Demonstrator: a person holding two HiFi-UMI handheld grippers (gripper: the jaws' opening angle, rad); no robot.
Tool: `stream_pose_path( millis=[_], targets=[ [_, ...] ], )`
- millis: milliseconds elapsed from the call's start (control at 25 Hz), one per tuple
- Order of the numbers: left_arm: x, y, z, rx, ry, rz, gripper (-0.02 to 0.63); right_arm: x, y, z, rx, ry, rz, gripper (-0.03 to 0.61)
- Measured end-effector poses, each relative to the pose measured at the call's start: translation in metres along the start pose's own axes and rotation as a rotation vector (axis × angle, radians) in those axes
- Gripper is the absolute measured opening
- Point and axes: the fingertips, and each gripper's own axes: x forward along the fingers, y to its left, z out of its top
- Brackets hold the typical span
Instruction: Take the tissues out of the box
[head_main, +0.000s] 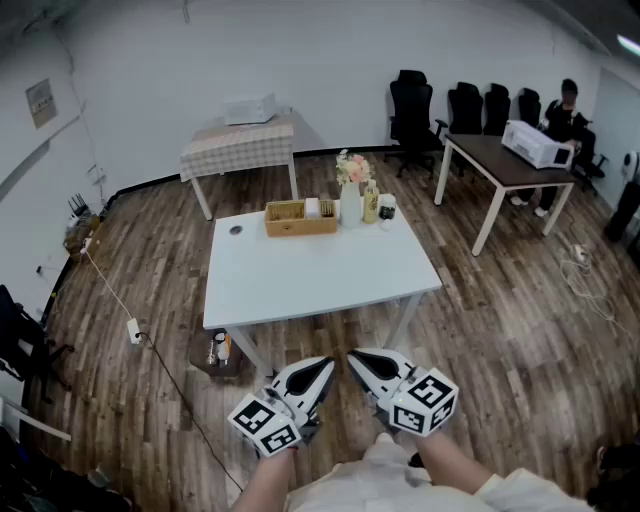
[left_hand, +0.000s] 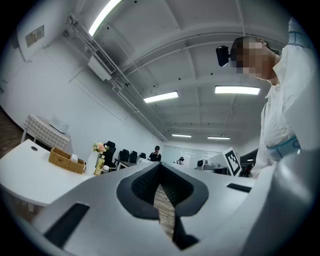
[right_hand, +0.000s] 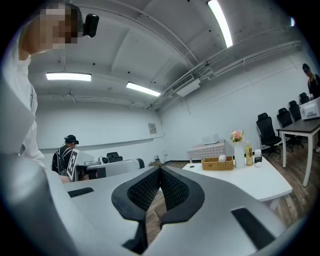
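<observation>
A wicker tissue box (head_main: 300, 217) stands at the far edge of the white table (head_main: 320, 275), with white tissue (head_main: 312, 207) showing at its top. The same box appears small in the left gripper view (left_hand: 66, 160) and in the right gripper view (right_hand: 218, 163). Both grippers hover close to my body, short of the table's near edge and far from the box. My left gripper (head_main: 326, 365) (left_hand: 160, 171) is shut with nothing in it. My right gripper (head_main: 356, 356) (right_hand: 160, 171) is shut and empty too, its tip pointing at the table.
Beside the box stand a vase of flowers (head_main: 352, 185), a yellow bottle (head_main: 371, 203) and a cup (head_main: 387, 210). Small items (head_main: 218, 350) lie on the floor under the table's left corner. Behind are a checked-cloth table (head_main: 240, 145), a dark table (head_main: 505, 160), office chairs (head_main: 410, 105) and a seated person (head_main: 565, 110).
</observation>
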Motion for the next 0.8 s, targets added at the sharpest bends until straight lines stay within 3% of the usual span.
stream_pose_path(
  millis=[400,800],
  targets=[
    [-0.012,-0.003,0.004,-0.013,-0.016,0.011,0.002,0.001,0.008,-0.002,0.003,0.003,0.003,0.032],
    [-0.021,-0.001,0.004,-0.029,-0.017,0.025,0.002,0.008,0.006,-0.005,0.074,0.002,0.009,0.034]
  ],
)
